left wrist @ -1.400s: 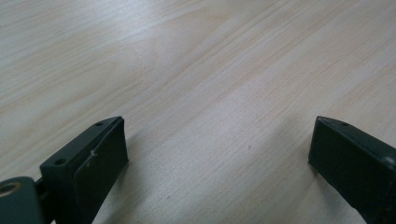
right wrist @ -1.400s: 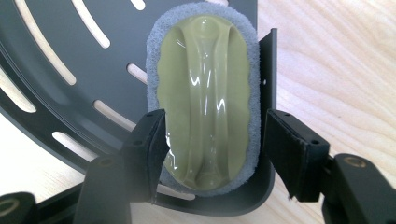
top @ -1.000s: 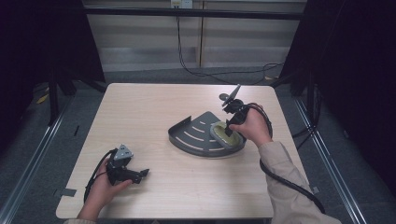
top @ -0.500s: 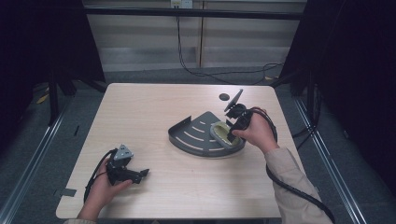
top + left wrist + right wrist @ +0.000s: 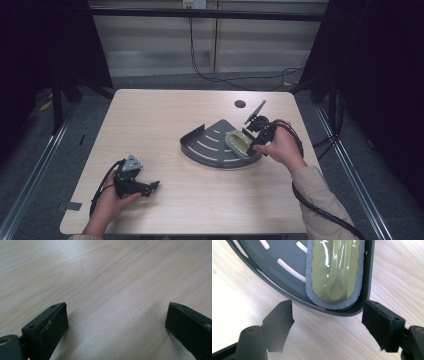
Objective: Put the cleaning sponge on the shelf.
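Note:
A dark grey fan-shaped slotted rack lies in the middle of the table. A green sponge in clear wrap rests in its right corner. My right gripper points at that corner from the right. Its jaws have just been opening and now stand open, with nothing between them. In the right gripper view the sponge and the rack's rim lie just past the right gripper. My left gripper lies on the table at the front left, open over bare wood.
The light wooden table has a small round black hole behind the rack. Cables trail from both grippers toward the front edge. Dark floor and metal rails surround the table.
My right hand has drawn back to the right and toward the front, off the sponge, and its jaws have spread. The sponge stays in the rack. The left hand has not moved.

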Demonstrator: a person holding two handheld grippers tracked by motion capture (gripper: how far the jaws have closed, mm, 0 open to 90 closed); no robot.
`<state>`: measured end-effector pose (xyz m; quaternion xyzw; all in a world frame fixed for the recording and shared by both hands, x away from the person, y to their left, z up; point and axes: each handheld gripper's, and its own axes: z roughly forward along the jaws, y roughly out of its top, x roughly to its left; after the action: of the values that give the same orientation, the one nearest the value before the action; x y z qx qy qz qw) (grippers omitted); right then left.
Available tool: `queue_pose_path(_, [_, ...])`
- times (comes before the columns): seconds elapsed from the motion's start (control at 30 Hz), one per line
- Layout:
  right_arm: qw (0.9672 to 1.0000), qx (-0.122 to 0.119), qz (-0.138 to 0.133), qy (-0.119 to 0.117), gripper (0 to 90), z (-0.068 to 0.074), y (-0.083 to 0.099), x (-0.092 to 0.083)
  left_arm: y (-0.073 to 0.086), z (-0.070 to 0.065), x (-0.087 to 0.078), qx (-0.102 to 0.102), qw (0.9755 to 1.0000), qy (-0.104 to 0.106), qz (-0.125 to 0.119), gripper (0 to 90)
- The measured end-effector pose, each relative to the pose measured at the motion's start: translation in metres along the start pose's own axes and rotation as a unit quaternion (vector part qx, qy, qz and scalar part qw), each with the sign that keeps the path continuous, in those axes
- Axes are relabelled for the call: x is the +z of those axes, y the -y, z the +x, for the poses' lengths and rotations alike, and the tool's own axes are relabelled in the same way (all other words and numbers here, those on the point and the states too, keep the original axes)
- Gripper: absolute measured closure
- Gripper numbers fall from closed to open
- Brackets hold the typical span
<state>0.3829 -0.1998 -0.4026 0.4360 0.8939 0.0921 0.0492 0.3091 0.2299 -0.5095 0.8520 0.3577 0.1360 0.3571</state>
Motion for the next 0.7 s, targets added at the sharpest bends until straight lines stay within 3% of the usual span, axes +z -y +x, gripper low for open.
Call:
queue_pose_path(0.43, [0.9999,0.007,-0.013,-0.008,24.5,-0.005,0.023,0.002,0.000,0.000,0.000,0.002,1.0000,-0.002,-0.001,4.0])
queue_pose_path(0.7, [0.9998,-0.001,-0.018,-0.007,24.5,-0.003,0.031,0.006,0.000,0.000,0.000,0.002,1.0000,-0.001,0.000,4.0])
